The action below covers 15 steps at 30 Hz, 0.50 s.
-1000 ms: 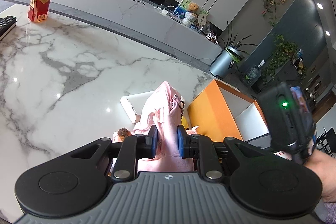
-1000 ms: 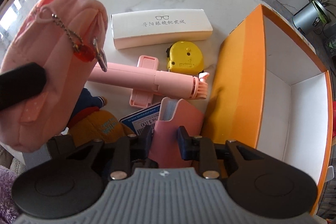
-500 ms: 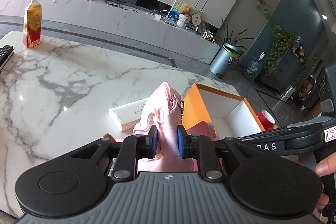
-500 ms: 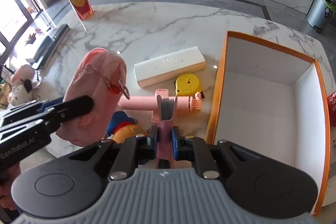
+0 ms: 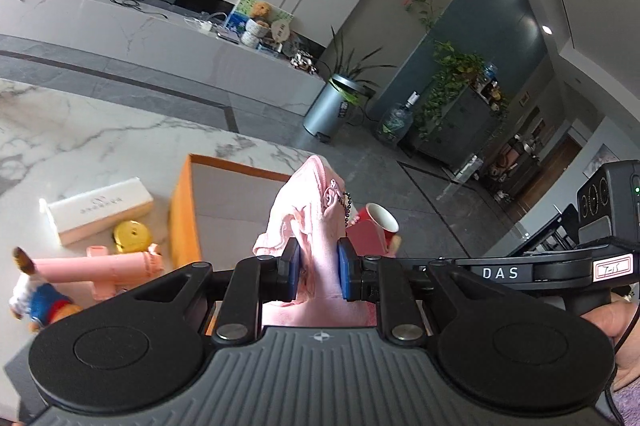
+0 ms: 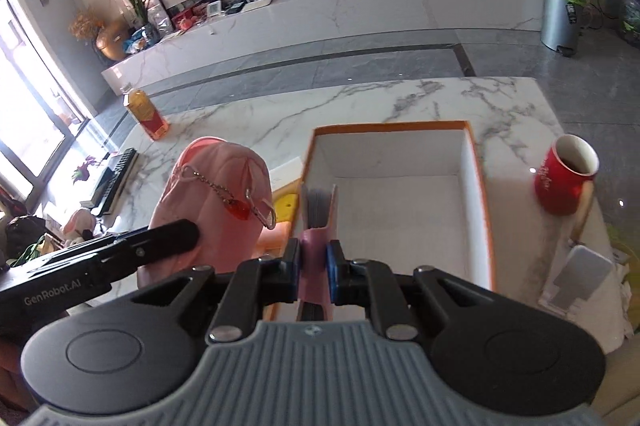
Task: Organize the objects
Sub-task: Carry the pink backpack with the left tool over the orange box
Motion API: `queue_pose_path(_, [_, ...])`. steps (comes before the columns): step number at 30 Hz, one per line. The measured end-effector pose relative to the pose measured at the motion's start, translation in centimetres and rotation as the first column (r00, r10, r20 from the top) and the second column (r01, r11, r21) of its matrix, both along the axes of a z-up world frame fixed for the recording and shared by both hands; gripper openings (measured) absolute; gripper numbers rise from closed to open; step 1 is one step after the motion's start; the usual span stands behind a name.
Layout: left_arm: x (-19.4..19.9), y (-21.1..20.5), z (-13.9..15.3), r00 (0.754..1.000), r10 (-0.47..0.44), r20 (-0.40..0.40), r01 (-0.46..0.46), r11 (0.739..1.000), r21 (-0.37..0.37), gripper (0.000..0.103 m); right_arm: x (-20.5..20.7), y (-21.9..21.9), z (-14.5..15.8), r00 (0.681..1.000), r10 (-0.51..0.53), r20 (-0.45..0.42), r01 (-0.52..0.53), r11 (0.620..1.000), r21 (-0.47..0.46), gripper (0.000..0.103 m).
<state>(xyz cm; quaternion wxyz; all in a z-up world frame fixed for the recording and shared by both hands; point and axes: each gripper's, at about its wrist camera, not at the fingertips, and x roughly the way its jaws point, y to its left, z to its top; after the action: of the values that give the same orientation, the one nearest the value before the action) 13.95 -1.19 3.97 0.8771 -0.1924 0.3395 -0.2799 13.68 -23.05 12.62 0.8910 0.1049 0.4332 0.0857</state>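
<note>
Marble table (image 6: 360, 106) with seemingly empty orange box (image 6: 478, 186); left tool (image 5: 318, 268) clamping pink pouch (image 5: 308, 202), right tool (image 6: 313, 268) pink notebook (image 6: 318, 210).

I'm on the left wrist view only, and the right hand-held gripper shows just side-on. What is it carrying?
Observer: The right hand-held gripper is shut on a slim pink notebook, with the page edges pointing away from the camera.
Operator: Is anything in the box yet? I only see part of it.
Observer: No. The right wrist view shows the orange box with a bare white floor.
Operator: Anything on the table outside my frame?
Observer: Yes, a bottle of orange drink stands upright near the far left edge of the marble table.
</note>
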Motion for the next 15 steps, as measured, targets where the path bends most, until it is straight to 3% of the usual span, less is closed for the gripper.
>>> queue_pose_path(7, [2.8,-5.6,-5.5,0.995,-0.025,-0.092,0.028,0.999,0.035,0.022,1.1,-5.1,-4.5,0.994,-0.068,-0.087,0.071,0.997,0.038,0.014])
queue_pose_path(15, [4.5,-7.9,-11.0,0.972,0.009,-0.233,0.013,0.995,0.095,0.022,3.1,-6.3,-9.1,0.982,-0.06,-0.178,0.057,0.998,-0.025,0.014])
